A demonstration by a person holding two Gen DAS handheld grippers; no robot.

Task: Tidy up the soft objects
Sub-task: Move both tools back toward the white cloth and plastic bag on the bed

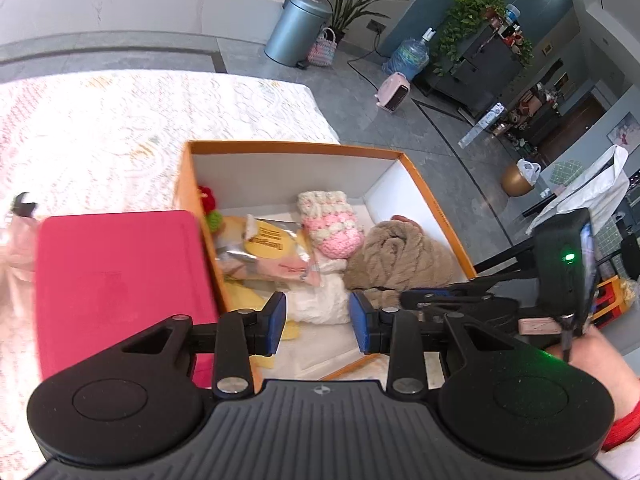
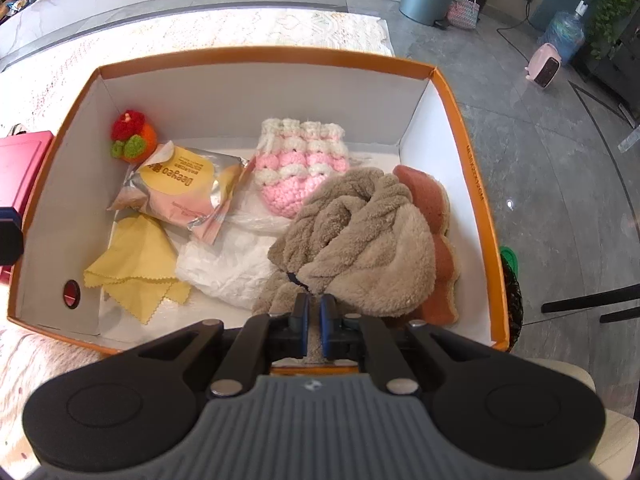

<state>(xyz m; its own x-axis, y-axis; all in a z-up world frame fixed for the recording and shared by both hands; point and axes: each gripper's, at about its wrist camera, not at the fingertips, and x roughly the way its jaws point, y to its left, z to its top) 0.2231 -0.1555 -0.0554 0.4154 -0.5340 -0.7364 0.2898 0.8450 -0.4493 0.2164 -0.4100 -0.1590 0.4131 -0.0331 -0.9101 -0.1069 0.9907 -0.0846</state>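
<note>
An orange box (image 2: 468,128) with white walls holds soft things: a beige fleece towel (image 2: 360,236), a pink-and-white crochet pouch (image 2: 300,168), a yellow cloth (image 2: 136,268), a white plastic bag (image 2: 224,268), a snack packet (image 2: 180,188), a red-and-orange knitted toy (image 2: 130,134) and a rust-coloured sponge (image 2: 432,216). My right gripper (image 2: 313,316) is shut on the near edge of the beige towel inside the box. My left gripper (image 1: 318,318) is open and empty above the box's near left corner (image 1: 208,236), over the white bag (image 1: 320,300).
A red flat case (image 1: 116,284) lies left of the box on the lace tablecloth (image 1: 140,120). The right gripper's body (image 1: 560,264) shows at the right of the left wrist view. Beyond the table are a grey floor, a metal bin (image 1: 296,28) and a water bottle (image 1: 410,54).
</note>
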